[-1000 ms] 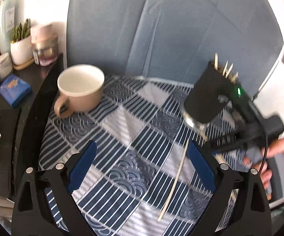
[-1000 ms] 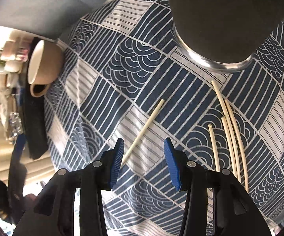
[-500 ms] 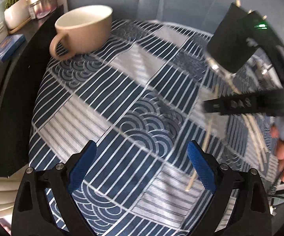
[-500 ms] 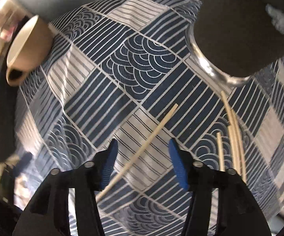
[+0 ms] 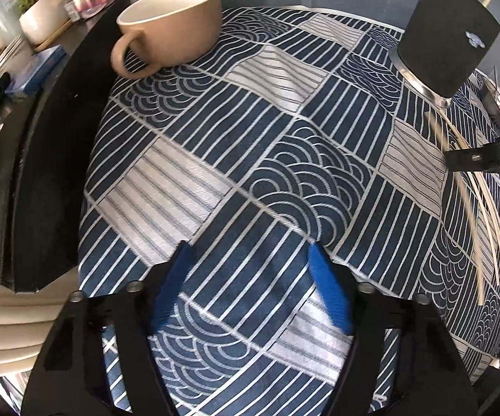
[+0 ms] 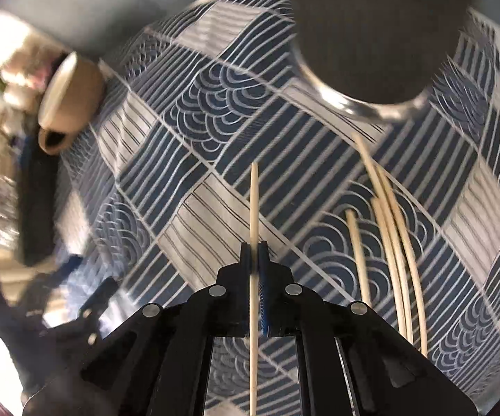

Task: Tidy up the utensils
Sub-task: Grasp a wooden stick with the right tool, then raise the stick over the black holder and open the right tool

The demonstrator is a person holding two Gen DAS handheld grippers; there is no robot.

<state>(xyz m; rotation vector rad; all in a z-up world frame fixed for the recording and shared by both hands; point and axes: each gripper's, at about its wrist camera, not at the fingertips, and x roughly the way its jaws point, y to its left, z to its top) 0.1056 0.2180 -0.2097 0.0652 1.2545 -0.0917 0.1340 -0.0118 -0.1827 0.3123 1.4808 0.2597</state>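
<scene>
Right wrist view: the right gripper (image 6: 257,253) is clamped on a single chopstick (image 6: 254,204), which runs straight up between the blue pads (image 6: 265,277) and sticks out ahead of them toward the black holder (image 6: 374,27).
Step in hand: picking loose chopsticks off the patterned cloth (image 6: 198,131) and standing them in the holder; this one looks freshly gripped, with its jaws having just been closing.
Next move: by my reading, lift the chopstick clear of the cloth, tip it upright and carry it over the holder's open top, which this view cuts off.
Remaining sticks: a loose bundle of chopsticks (image 6: 392,228) lies on the cloth just right of the held one, below the holder's shiny base.
Left wrist view: the left gripper (image 5: 250,263) hovers over bare cloth, well left of the holder (image 5: 447,41); its jaws have just been closing and stand partly apart with nothing but cloth between them.
Left fingers: the blue pads (image 5: 329,294) touch no utensil that I can make out.
Bystander: a beige mug (image 5: 173,24) sits far left of the holder.
</scene>
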